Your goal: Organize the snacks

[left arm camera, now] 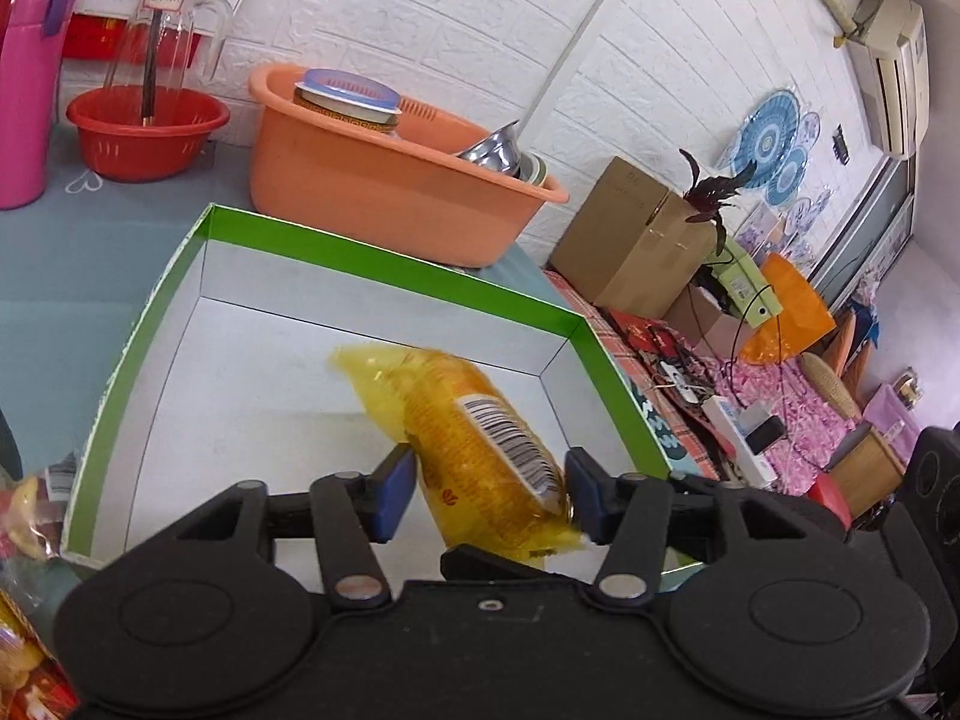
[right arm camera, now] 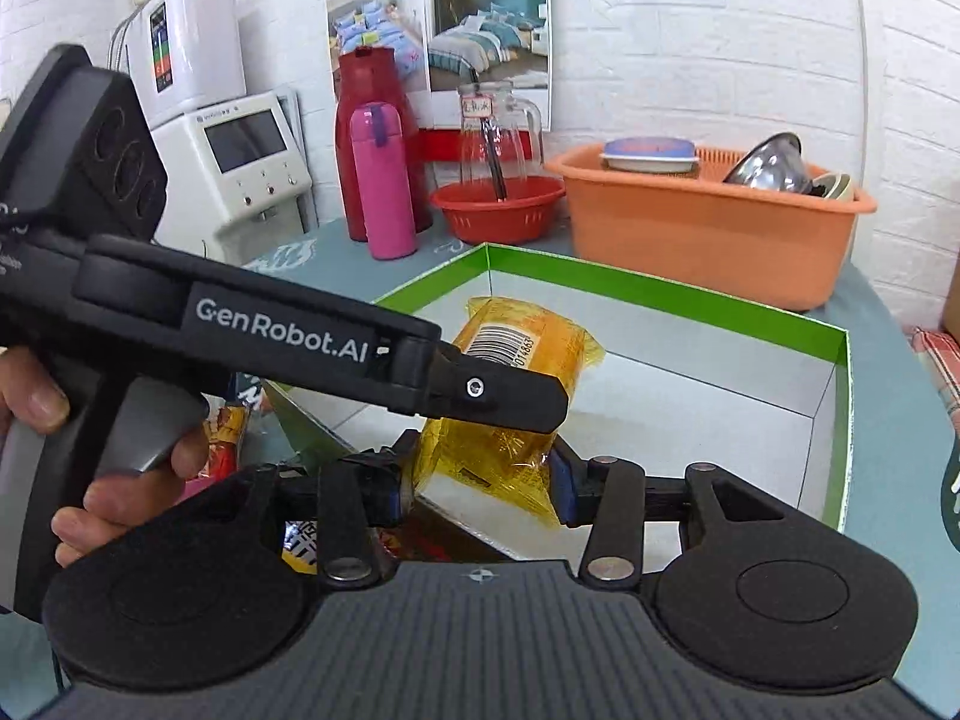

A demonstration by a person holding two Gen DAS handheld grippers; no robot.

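A yellow snack packet (left arm camera: pixel 474 438) with a barcode hangs tilted over the white floor of a green-rimmed box (left arm camera: pixel 384 258). It sits between the blue pads of my left gripper (left arm camera: pixel 489 489), whose jaws stand wide and do not squeeze it. In the right wrist view the same packet (right arm camera: pixel 528 336) shows behind a left finger (right arm camera: pixel 498 396) that crosses the box (right arm camera: pixel 660 288). The packet's near end lies between the pads of my right gripper (right arm camera: pixel 480 483). A sliver of gap shows at the left pad.
An orange tub (left arm camera: pixel 372 192) of dishes stands just behind the box. A red bowl (left arm camera: pixel 144 132) and a pink flask (right arm camera: pixel 384 192) are further left. More snack packets (right arm camera: pixel 222 438) lie by the box's near left corner. A hand (right arm camera: pixel 120 504) grips the left tool.
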